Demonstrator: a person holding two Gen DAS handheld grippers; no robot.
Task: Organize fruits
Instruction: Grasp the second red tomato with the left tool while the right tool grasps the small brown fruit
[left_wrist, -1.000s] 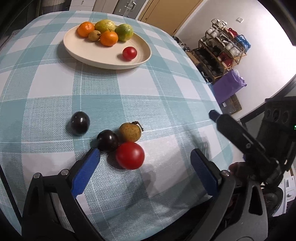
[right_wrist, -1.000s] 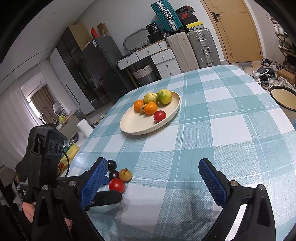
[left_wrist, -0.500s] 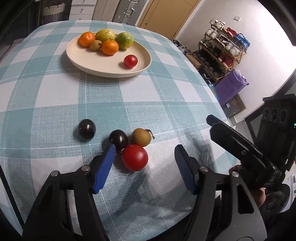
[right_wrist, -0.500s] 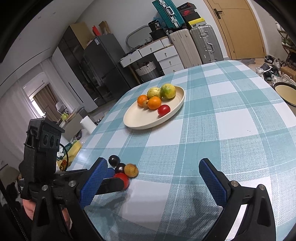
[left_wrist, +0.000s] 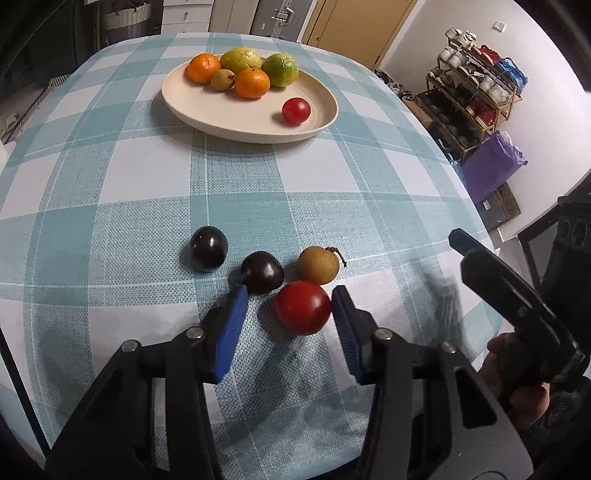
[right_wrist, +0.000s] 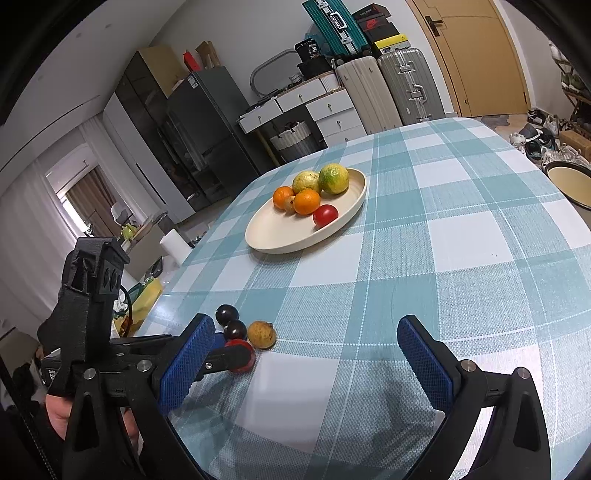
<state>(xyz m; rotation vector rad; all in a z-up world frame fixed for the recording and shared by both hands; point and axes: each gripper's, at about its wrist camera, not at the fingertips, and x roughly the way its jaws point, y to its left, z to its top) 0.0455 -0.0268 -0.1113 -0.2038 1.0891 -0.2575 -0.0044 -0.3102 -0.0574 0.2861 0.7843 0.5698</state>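
A red tomato (left_wrist: 303, 307) lies on the checked tablecloth between the blue pads of my left gripper (left_wrist: 290, 301). The right pad touches it; the left pad (left_wrist: 231, 328) stands a little off, against a dark plum (left_wrist: 262, 272). A brown pear-like fruit (left_wrist: 318, 264) and a second dark plum (left_wrist: 208, 248) lie just beyond. A cream plate (left_wrist: 236, 114) farther back holds two oranges, two green-yellow citrus, a small brown fruit and a small tomato (left_wrist: 296, 110). My right gripper (right_wrist: 306, 354) is open and empty above the table, right of the fruit cluster (right_wrist: 243, 334).
The table's right edge drops off near my right gripper's body (left_wrist: 517, 295). A shoe rack (left_wrist: 476, 96) and a purple bag (left_wrist: 493, 166) stand on the floor to the right. A round basin (right_wrist: 570, 184) lies beyond the far right edge.
My left gripper has moved forward around the red tomato and its jaws have narrowed from wide open to nearly closed on it. The right gripper stays open.
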